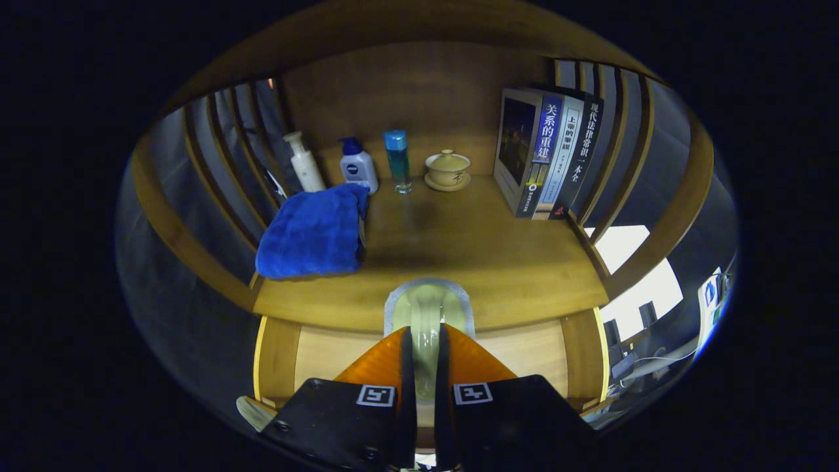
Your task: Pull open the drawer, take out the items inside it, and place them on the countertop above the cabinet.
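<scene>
Fingers (401, 367) of your gripper (425, 357) pinch a pale green spoon (427, 311) over the countertop's (485, 255) front edge. Blue towel (313, 231) sits at its left edge.

Matt wooden countertop (472, 249), fluffy blue cloth (311, 233), glossy ceramic spoon (427, 311).

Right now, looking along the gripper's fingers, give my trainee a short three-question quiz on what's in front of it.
1. True or false: the gripper is shut on a pale green bottle.
2. What lies on the countertop closest to the white pump bottle? A) the blue towel B) the books C) the lidded teacup
3. Fill in: the blue-capped clear bottle stands between the white lotion bottle and the ______.

Key: 1 true, both fingers press on it, and it is held over the countertop's front edge; 2 A; 3 lidded teacup.
</scene>
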Demonstrator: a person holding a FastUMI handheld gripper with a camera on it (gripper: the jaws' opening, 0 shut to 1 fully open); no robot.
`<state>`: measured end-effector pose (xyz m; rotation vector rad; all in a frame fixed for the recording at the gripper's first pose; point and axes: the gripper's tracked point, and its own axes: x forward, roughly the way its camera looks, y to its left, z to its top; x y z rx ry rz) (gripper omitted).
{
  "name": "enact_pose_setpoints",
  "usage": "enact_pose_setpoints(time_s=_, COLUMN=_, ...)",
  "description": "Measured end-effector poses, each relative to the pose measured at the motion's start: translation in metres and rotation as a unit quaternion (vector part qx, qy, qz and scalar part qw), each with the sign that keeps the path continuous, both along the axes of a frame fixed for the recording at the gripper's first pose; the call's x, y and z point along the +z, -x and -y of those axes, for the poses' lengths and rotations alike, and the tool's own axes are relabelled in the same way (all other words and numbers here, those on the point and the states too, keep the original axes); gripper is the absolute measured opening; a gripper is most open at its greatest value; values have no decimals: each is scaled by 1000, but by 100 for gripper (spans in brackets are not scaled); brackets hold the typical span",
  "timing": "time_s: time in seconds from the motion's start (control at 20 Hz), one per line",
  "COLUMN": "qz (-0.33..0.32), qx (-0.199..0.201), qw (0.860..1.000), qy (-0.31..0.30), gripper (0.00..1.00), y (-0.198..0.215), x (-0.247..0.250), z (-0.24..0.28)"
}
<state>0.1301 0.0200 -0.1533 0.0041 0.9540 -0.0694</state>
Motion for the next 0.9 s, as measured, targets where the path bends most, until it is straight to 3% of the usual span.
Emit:
enact_pose_setpoints(time_s=0.45, qz=13, qx=1, qw=1000, qy=-5, gripper=19, y=-62, x=-9, z=-5)
enact_pose_setpoints(time_s=0.9, qz=31, qx=-13, qw=999, qy=-4, gripper=19, y=-97, x=-23, z=11)
